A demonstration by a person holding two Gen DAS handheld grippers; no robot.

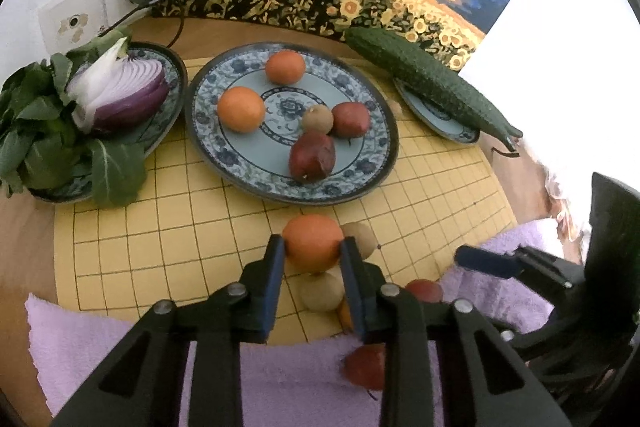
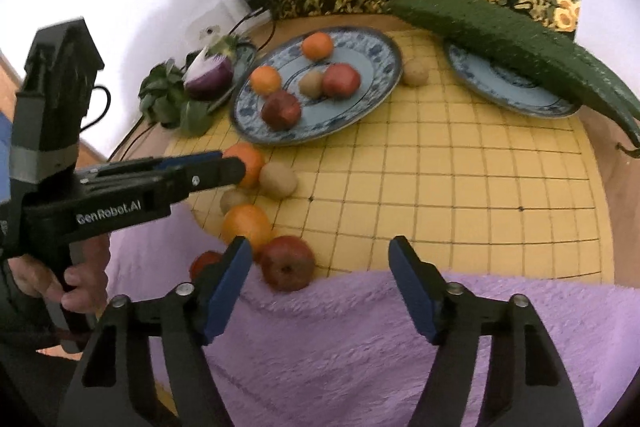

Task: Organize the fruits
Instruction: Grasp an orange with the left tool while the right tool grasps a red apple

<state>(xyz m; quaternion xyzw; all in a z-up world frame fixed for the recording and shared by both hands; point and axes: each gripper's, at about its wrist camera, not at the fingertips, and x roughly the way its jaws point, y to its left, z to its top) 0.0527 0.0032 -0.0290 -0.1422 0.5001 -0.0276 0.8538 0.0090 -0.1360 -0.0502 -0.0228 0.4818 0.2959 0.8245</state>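
Orange (image 1: 313, 243) between left jaws

Small red fruit (image 1: 366, 367) half hidden behind left tool (image 1: 312, 247) arm; cucumber (image 2: 520, 43) tip cut off by frame edge.

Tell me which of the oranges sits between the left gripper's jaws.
The orange on the yellow mat, nearest the big plate's front rim, with the left gripper closed on it. Two oranges lie on the plate; another lies free by the purple towel.
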